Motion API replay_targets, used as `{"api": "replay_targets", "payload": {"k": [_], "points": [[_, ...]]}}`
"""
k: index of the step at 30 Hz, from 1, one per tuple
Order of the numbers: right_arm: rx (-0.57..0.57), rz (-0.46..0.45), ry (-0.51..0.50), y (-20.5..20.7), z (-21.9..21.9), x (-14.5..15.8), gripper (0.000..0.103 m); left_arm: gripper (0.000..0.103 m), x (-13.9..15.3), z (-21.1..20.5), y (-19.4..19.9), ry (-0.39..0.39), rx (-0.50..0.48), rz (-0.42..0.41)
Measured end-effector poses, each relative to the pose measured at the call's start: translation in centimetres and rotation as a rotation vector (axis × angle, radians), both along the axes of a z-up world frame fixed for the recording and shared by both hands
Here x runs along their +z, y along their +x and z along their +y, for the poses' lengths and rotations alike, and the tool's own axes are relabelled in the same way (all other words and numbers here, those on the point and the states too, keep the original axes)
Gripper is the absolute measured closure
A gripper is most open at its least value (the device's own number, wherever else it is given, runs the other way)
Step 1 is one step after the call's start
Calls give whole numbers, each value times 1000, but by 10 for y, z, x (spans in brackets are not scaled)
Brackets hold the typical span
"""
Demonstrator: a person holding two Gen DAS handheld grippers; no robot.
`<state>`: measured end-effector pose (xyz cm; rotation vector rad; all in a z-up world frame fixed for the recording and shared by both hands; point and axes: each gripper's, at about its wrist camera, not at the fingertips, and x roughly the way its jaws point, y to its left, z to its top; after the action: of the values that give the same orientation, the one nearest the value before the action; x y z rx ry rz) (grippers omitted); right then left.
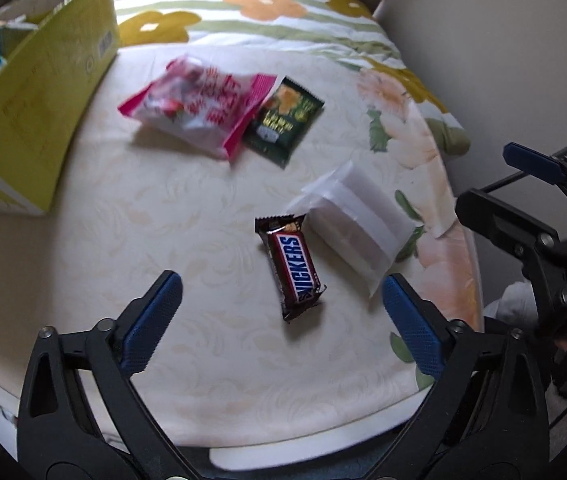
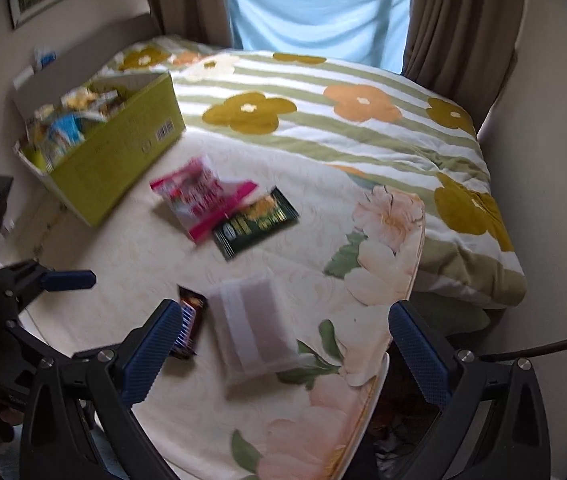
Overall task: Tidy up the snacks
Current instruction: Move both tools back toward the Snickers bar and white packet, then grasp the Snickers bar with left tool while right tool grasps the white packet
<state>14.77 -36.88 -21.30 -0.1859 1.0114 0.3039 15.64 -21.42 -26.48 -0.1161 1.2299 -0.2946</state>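
A Snickers bar (image 1: 293, 267) lies on the cream bedcover, just ahead of my open, empty left gripper (image 1: 281, 312). A frosted white pouch (image 1: 357, 222) lies right of it. A pink-and-white snack bag (image 1: 199, 110) and a dark green packet (image 1: 283, 122) lie farther back. In the right wrist view my right gripper (image 2: 283, 344) is open and empty above the white pouch (image 2: 253, 330), with the Snickers bar (image 2: 191, 320) partly hidden by its left finger. The pink bag (image 2: 199, 198) and green packet (image 2: 257, 222) lie beyond.
A yellow-green cardboard box (image 1: 39, 104) holding several snacks stands at the back left; it also shows in the right wrist view (image 2: 119, 152). A flowered, striped quilt (image 2: 323, 120) is bunched at the back. The bed's edge (image 1: 471, 240) and a wall are on the right.
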Motion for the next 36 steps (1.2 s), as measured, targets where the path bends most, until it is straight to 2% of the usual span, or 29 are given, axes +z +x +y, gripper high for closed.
{"api": "replay_targets", "payload": {"k": [5,11,14,15,17,18,25,34,36], "points": [[5,50,43,3,-8,-27,0,25,-34,-9,9,41,38,33],[14,83,53,7,-10,-47,0,30,-49,-21,12,95,37,19],[21,88,60,9,-10,-52,0,51,-49,-27,13,122,27,-3],[25,89,65,10,-11,-52,0,54,-49,-29,14,126,21,-6],[32,92,72,11,-11,-53,0,74,-48,-33,14,146,5,-16],[35,92,72,11,-11,-54,0,78,-48,-36,14,157,-1,-19],[65,105,82,12,-7,-62,0,77,-47,-33,14,143,-12,-12],[118,128,82,12,5,-86,1,77,-46,-24,12,142,1,-16],[134,132,75,12,9,-91,7,77,-45,-23,12,139,3,-18]]}}
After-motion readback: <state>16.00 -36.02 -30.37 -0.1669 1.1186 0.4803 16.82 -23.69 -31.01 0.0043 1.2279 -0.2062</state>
